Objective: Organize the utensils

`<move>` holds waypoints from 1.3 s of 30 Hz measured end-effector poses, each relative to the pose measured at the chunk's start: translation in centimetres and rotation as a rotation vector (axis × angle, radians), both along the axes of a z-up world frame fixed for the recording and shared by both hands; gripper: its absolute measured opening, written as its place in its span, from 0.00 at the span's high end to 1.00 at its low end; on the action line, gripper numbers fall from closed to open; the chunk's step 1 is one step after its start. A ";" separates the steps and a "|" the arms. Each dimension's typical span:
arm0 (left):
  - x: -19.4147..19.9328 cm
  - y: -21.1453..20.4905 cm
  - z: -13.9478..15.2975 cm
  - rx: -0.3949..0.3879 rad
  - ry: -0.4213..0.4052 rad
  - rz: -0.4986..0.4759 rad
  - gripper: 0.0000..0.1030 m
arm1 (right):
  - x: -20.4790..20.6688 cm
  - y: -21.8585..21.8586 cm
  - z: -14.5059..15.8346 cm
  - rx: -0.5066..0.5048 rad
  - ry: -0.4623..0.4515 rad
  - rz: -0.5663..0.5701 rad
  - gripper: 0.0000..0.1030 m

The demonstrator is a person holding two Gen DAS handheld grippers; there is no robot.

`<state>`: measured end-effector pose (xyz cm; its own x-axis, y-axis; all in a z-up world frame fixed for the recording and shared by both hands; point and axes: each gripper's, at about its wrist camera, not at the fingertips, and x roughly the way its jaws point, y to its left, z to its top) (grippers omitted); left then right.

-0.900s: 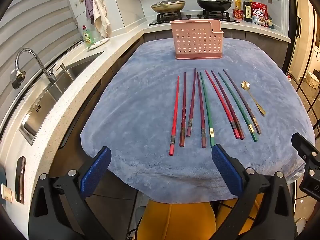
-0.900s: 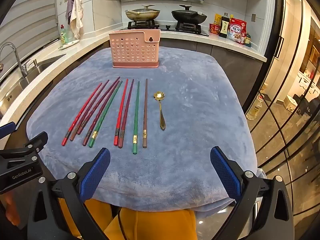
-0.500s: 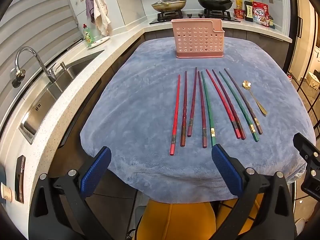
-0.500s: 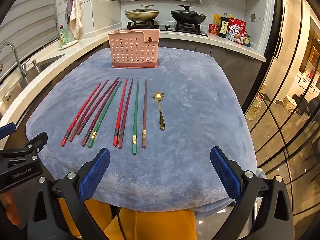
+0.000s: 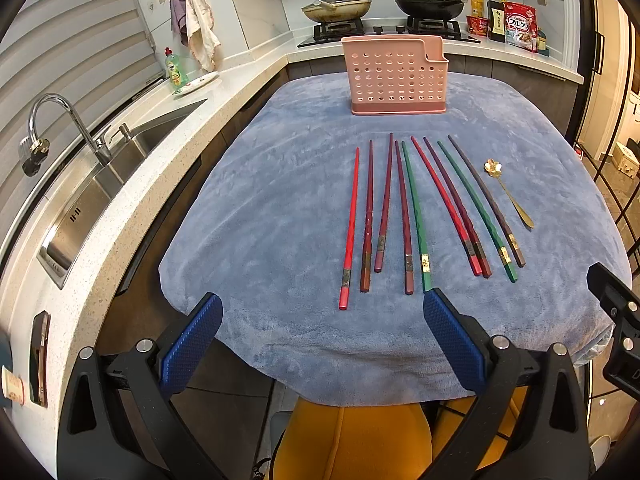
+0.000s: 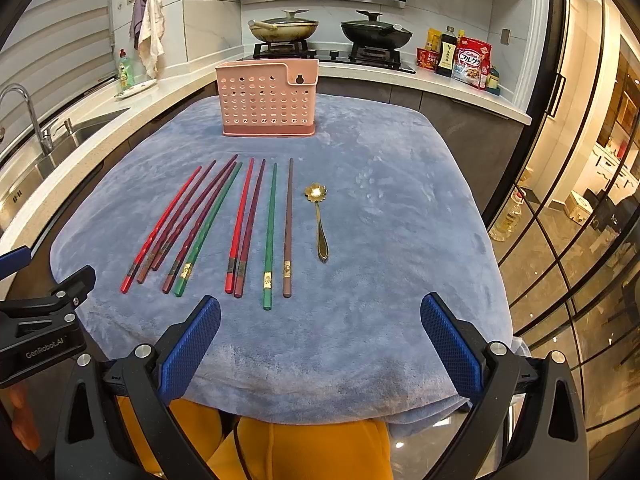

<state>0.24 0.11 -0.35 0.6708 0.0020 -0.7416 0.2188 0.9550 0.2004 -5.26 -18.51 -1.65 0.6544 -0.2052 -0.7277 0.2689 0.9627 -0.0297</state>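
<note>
Left wrist view looks down past the left tool (image 5: pixel 320 336), whose blue-padded jaws stand spread as wide as they go with nothing between them. Just ahead of it, on the blue-grey fleece cloth (image 5: pixel 256 216) spread over the counter, lie nine long chopsticks (image 5: pixel 416 216) in red, maroon, green and brown, side by side with their thick ends toward the tool. The bright red chopstick (image 5: pixel 350 228) sits furthest to the tool's left; the green one with a gold band (image 5: pixel 416 220) ends just in front of the tool's right pad. Beyond the row to the right rests a small gold spoon with a flower-shaped bowl (image 5: pixel 508 194), its bowl pointing away. Well ahead of the chopsticks, at the far end of the cloth, stands a pink perforated plastic utensil holder (image 5: pixel 396 76), upright.

From the right wrist view the right tool (image 6: pixel 320 336) is likewise wide open and empty-handed, hanging over the near edge of the cloth. The chopsticks (image 6: pixel 240 224) lie ahead and to its left, the gold spoon (image 6: pixel 318 220) almost straight ahead, apart from the last brown stick. The pink holder (image 6: pixel 266 100) stands far ahead, slightly left. A stainless steel sink with a curved tap (image 5: pixel 80 184) lies off to the left of both tools.
</note>
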 end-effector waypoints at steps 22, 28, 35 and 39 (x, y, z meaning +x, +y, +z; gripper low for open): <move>0.1 -0.1 -0.7 0.001 0.018 0.000 0.07 | 0.2 0.3 0.1 -0.005 0.005 0.003 0.07; 0.1 -0.1 -0.7 -0.001 0.020 0.002 0.07 | 0.2 0.3 0.0 -0.005 0.005 0.003 0.07; 0.2 -0.1 -0.6 0.000 0.021 0.001 0.07 | 0.2 0.3 0.0 -0.005 0.004 -0.001 0.07; 0.2 -0.1 -0.6 0.000 0.021 0.001 0.07 | 0.3 0.4 -0.1 -0.006 0.005 -0.001 0.07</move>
<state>0.45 0.04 -0.94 0.6551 0.0027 -0.7555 0.2215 0.9554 0.1955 -5.01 -18.13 -1.73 0.6508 -0.2103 -0.7295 0.2696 0.9623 -0.0368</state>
